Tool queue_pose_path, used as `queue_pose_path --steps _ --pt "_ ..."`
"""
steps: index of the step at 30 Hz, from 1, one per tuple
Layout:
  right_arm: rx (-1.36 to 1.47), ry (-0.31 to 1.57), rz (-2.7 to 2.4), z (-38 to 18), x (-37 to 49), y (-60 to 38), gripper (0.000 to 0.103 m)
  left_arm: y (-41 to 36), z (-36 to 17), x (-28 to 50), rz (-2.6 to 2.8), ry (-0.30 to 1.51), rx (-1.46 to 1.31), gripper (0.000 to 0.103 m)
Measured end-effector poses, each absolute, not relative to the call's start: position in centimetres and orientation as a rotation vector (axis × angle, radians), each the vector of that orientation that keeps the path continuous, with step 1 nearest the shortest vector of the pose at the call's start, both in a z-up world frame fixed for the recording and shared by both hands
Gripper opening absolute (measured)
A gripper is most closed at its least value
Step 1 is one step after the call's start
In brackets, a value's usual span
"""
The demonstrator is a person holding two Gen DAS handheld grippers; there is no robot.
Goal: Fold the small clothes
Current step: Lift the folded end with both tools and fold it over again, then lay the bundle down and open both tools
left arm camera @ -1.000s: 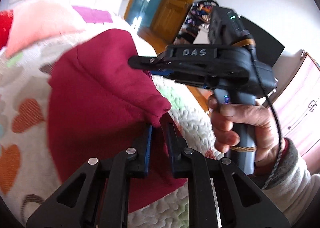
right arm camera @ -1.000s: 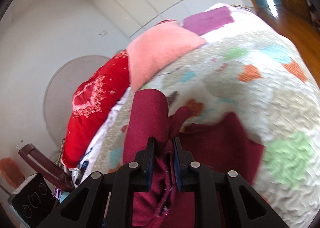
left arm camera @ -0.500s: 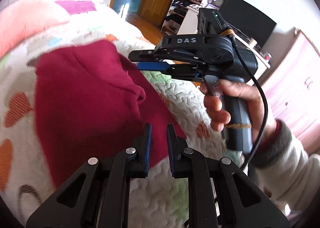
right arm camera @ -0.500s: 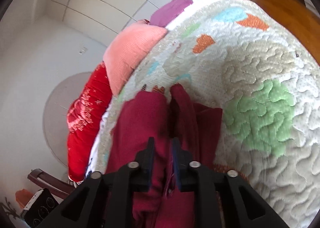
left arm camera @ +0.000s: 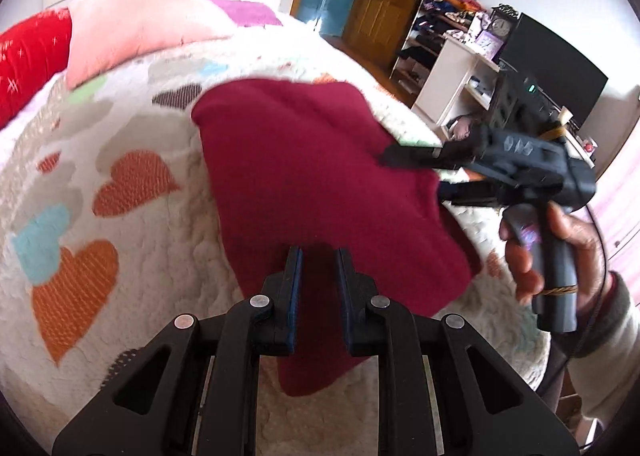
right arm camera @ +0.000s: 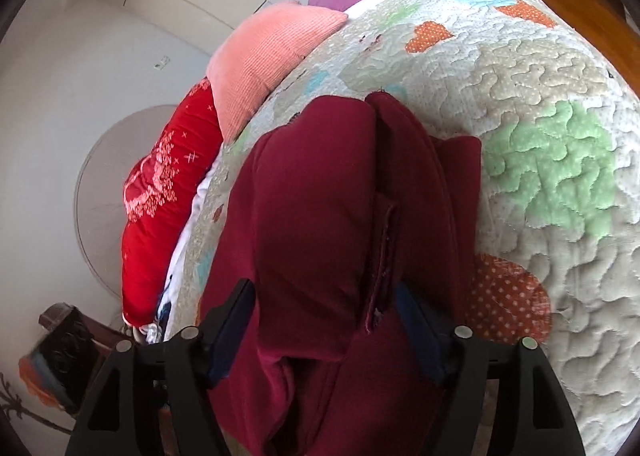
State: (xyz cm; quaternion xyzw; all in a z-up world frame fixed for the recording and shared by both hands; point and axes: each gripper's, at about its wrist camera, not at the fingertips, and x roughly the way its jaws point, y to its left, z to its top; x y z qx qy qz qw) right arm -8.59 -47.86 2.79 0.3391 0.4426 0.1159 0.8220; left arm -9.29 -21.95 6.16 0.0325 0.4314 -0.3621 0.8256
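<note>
Quilted bed (left arm camera: 132, 127), maroon garment (left arm camera: 304, 175) half-folded: right tongs (right arm camera: 324, 320) just spread apart releasing it, left tongs (left arm camera: 318, 276) nearly together, empty; next, regrip an edge.

Right tool (right arm camera: 324, 320) has just spread wide; left tool (left arm camera: 318, 276) stays nearly closed.

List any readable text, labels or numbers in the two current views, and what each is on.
Raised lettering on the side of the right tongs: blurred by motion, not readable now.
Clock face on the white shelf unit: too small to read.
White pattern on the red pillow: decoration, no legible words.
Dark red garment and quilt: no text.
</note>
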Motion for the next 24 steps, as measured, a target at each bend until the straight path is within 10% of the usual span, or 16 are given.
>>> queue_pose_path --steps 6,13,24 --pt "0.714 0.92 0.271 1.7 -6.8 -46.4 0.071 -22.1 5.9 -9.6 -0.755 0.911 0.068 0.016" --pt "0.604 0.818 0.265 4.3 -8.2 -46.0 0.025 -21.9 7.8 -9.9 -0.744 0.901 0.044 0.017" --pt "0.382 0.851 0.144 7.3 -10.4 -48.4 0.023 -24.3 6.7 -10.3 -0.73 0.915 0.081 0.017"
